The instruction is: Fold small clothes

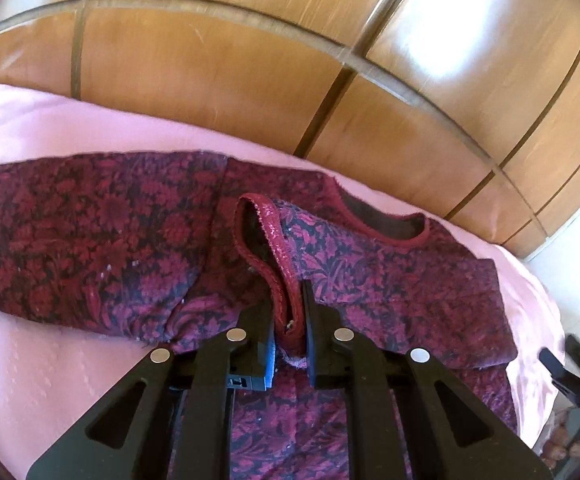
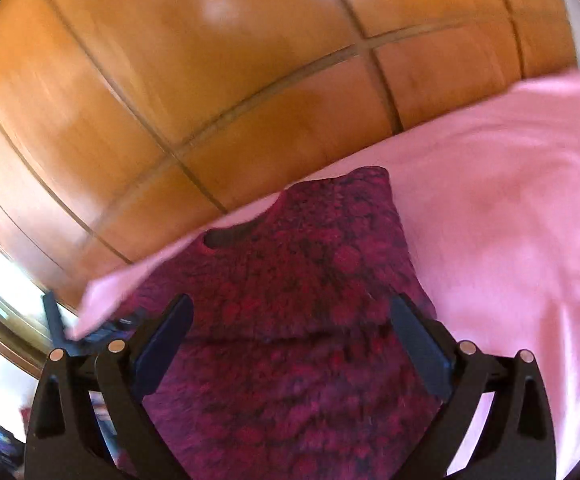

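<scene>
A dark red floral long-sleeved top point(image 1: 89, 232) lies spread on a pink bedspread point(image 1: 29, 360), its neckline point(image 1: 386, 216) toward the wooden doors. One sleeve is folded across the body, and my left gripper point(image 1: 287, 300) is shut on its red-trimmed cuff point(image 1: 273, 232), which stands up in a loop. In the blurred right wrist view, my right gripper point(image 2: 290, 304) hangs open over the top point(image 2: 322, 240) with nothing between its fingers. The other sleeve stretches away to the left in the left wrist view.
Glossy wooden wardrobe doors point(image 1: 209, 80) rise just behind the bed. Pink bedspread point(image 2: 510, 200) stretches to the right of the top. A dark black object point(image 1: 578, 360) shows past the bed's right edge, over a pale floor.
</scene>
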